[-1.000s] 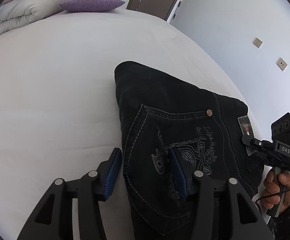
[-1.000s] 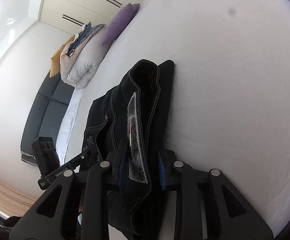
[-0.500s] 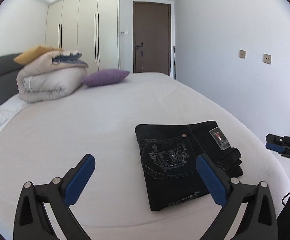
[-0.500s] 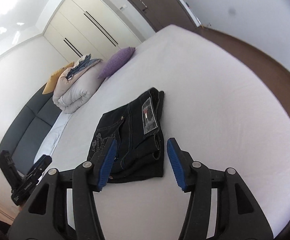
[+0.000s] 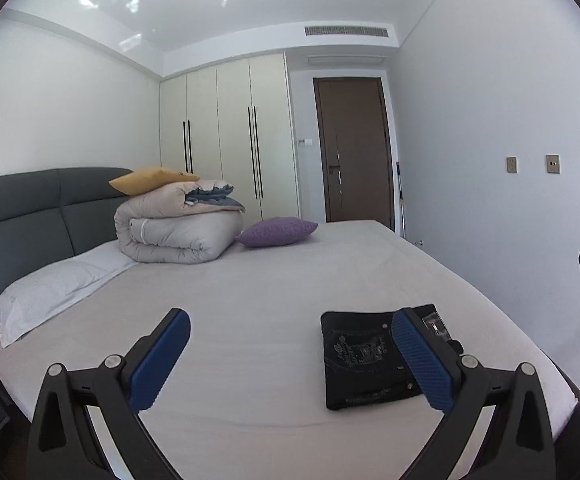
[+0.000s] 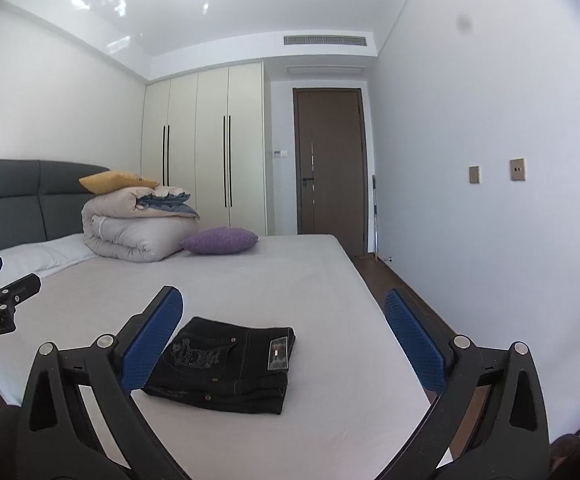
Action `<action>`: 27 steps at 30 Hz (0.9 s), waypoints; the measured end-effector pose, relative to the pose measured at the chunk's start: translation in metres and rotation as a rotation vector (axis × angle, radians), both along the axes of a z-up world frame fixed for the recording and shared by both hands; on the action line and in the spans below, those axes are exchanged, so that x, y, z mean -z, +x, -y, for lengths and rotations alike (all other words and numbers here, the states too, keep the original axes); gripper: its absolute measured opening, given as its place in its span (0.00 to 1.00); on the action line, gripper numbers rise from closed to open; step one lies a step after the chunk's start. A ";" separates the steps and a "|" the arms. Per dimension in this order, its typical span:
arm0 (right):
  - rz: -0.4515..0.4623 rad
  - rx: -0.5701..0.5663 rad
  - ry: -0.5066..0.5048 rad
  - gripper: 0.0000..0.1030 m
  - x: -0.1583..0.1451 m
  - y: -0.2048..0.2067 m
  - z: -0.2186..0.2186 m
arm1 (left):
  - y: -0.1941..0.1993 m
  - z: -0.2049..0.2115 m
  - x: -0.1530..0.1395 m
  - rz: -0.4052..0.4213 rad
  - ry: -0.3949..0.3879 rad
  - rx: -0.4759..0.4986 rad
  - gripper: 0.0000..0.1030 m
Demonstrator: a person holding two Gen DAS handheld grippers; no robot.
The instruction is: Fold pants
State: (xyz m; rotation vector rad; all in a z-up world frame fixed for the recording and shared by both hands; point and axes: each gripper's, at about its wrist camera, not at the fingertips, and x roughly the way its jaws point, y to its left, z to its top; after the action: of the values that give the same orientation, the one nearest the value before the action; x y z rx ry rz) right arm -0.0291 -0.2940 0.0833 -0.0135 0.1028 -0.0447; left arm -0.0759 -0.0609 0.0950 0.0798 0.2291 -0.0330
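**Item: folded pants on bed, final check**

- Pants point(image 6: 229, 364): black, folded into a compact rectangle, lying flat on the bed point(image 6: 330, 280) near its foot corner; back pocket and waist label face up.
- Left gripper point(image 5: 290, 360): fingers spread wide, holding nothing, raised clear of the cloth.
- Right gripper point(image 6: 285, 344): fingers likewise released, empty, well apart from the pants.
- Judgement: folding appears finished. To close well, keep both tools high and clear, avoid brushing the stack, and check that the edges lie square.
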 end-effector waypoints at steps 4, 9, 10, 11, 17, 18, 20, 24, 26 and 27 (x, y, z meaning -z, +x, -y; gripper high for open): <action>-0.064 -0.025 0.051 1.00 -0.006 -0.021 0.000 | 0.001 -0.003 0.015 -0.134 0.019 -0.042 1.00; -0.182 0.021 0.116 1.00 -0.004 -0.033 0.001 | 0.001 -0.016 0.034 -0.238 -0.025 -0.081 1.00; -0.203 0.040 0.121 1.00 -0.003 -0.035 0.000 | 0.003 -0.018 0.037 -0.265 -0.037 -0.094 1.00; -0.224 0.055 0.124 1.00 -0.001 -0.036 0.000 | 0.008 -0.018 0.040 -0.303 -0.046 -0.101 1.00; -0.323 0.072 0.133 1.00 0.021 -0.041 -0.006 | 0.013 -0.010 0.057 -0.372 -0.041 -0.073 1.00; -0.336 0.072 0.129 1.00 0.026 -0.037 -0.007 | 0.013 -0.007 0.059 -0.377 -0.038 -0.061 1.00; -0.364 0.053 0.134 1.00 0.032 -0.035 -0.010 | 0.012 -0.002 0.063 -0.383 -0.025 -0.045 1.00; -0.397 0.003 0.123 1.00 0.040 -0.028 -0.019 | 0.016 0.000 0.069 -0.413 -0.033 -0.031 1.00; -0.409 -0.011 0.110 1.00 0.042 -0.026 -0.023 | 0.018 -0.001 0.072 -0.426 -0.040 -0.032 1.00; -0.414 -0.017 0.108 1.00 0.043 -0.025 -0.024 | 0.018 -0.002 0.073 -0.430 -0.040 -0.035 1.00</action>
State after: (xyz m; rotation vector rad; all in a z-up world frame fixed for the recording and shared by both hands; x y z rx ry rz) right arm -0.0544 -0.2703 0.0408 0.0847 0.5193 -0.0188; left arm -0.0577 -0.0592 0.0219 0.0278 0.6590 -0.0191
